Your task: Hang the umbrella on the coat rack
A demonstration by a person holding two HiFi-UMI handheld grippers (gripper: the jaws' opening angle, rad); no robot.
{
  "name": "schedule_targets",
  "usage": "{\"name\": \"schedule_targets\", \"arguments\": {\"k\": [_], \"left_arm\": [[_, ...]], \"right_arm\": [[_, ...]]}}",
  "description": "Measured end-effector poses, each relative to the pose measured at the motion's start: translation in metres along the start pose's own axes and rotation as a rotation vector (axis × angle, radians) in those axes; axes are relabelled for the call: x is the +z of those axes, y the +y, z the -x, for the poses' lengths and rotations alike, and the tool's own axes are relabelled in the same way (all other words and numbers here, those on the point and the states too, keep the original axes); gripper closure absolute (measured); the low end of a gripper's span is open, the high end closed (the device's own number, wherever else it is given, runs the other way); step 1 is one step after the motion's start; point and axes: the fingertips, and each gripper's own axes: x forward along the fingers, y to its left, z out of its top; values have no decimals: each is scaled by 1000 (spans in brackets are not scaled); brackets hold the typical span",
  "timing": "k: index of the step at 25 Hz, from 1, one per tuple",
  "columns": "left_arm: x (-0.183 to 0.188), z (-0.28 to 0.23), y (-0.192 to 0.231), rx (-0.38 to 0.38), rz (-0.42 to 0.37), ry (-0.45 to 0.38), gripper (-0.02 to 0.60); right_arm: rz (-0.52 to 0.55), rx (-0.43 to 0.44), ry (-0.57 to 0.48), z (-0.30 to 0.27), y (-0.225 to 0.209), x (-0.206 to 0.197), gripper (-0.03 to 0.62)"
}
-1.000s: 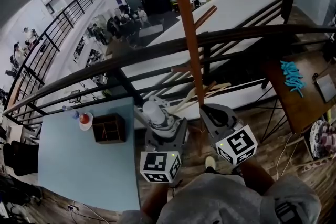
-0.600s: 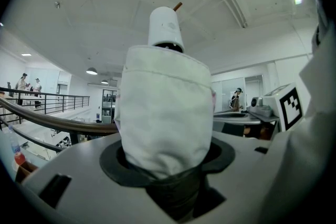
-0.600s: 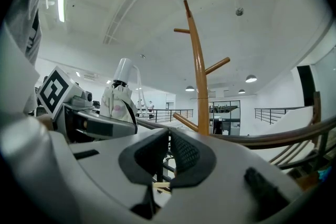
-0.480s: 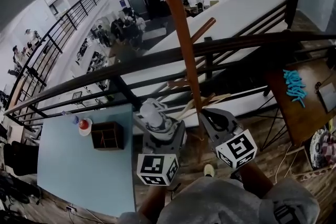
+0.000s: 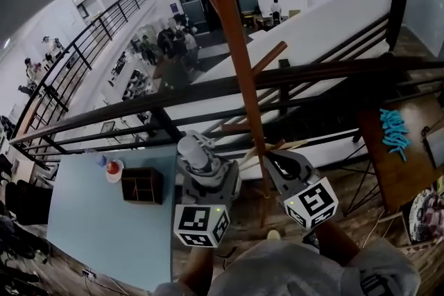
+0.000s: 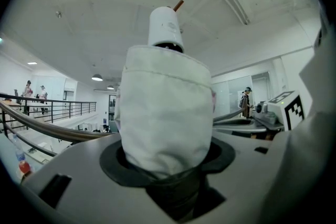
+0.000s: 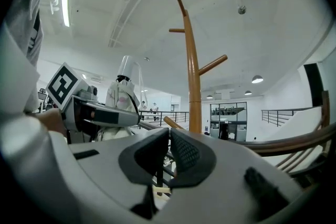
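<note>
— Pointing which way, that umbrella (image 6: 165, 113)?

— Straight up. It is folded inside a white fabric sleeve, long axis upright, with the white cap end at 12 o'clock and the dark lower end down in the left gripper (image 6: 168, 162). From the right gripper view it stands equally upright, at 9 o'clock of the coat rack (image 7: 193, 76).

— So the left jaws have it?

— Yes, they pinch its lower part, one on each side, with the sleeve bulging above the pads. The right gripper (image 7: 169, 157) carries nothing: its jaws are pressed almost together, with only a thin slit between the pads.

— Where is the rack in relation to them?

— In the head view its brown trunk runs from 12 o'clock down to between the two grippers, with bare pegs branching off to 9 and 2 o'clock. The umbrella sits just at 8 o'clock of the trunk's lower stretch and is apart from every peg.

— What about the room?

— It is a mezzanine with a wooden floor (image 5: 333, 170) and a dark railing (image 5: 208, 88) crossing behind the rack. A pale blue desk (image 5: 104, 239) lies at 8 o'clock and carries a dark open box (image 5: 143, 185). A brown side table (image 5: 388, 163) at 3 o'clock holds turquoise pieces (image 5: 394, 134). People stand on the level below, toward 11 o'clock.
</note>
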Motion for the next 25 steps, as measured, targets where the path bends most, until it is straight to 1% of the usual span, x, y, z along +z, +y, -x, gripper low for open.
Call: {"name": "schedule_targets", "arguments": {"k": [4, 7, 9, 14, 19, 25], "left_arm": [[5, -6, 2, 15, 2, 5, 316], [22, -11, 4, 15, -18, -16, 316], [37, -12, 4, 2, -27, -38, 316], [90, -10, 14, -48, -40, -110, 316], [150, -3, 37, -97, -54, -174, 316], [218, -12, 54, -130, -121, -241, 316]], "right_arm": [[-8, 16, -7, -1, -7, 1, 566], [-3, 21, -22, -1, -16, 4, 566], [-2, 23, -25, 0, -21, 5, 566], [16, 33, -47, -7, -23, 19, 566], [50, 26, -68, -16, -21, 47, 566], [93, 33, -97, -27, -18, 73, 566]]}}
